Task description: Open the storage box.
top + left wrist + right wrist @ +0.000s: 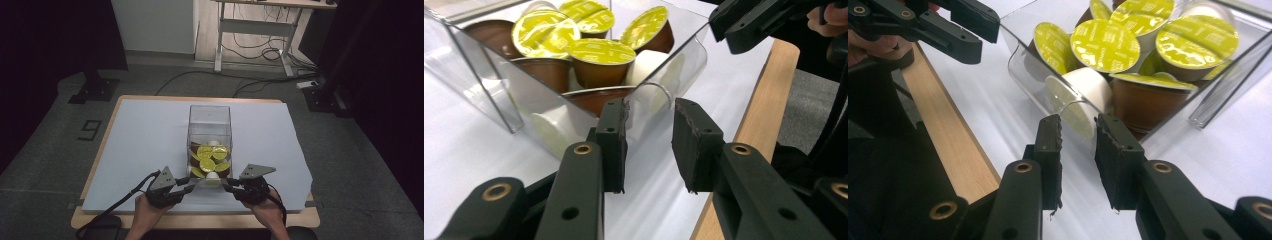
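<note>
Clear box (209, 131) between claws, sheet (140, 145) apparently bare.

So the high view sits above the person's edge of the table looking forward and down, far enough back to fit the whole white-covered wooden table (150, 140) plus the grey floor behind it, with the clear plastic box of yellow-lidded brown capsules (209, 150) just below frame centre. The left gripper view rides low and super close, peering between its own black jaws at that same box (549, 75) in its upper left. The right gripper view does the same from the other side, box (1128, 55) upper right, and both share its near corner.
</note>
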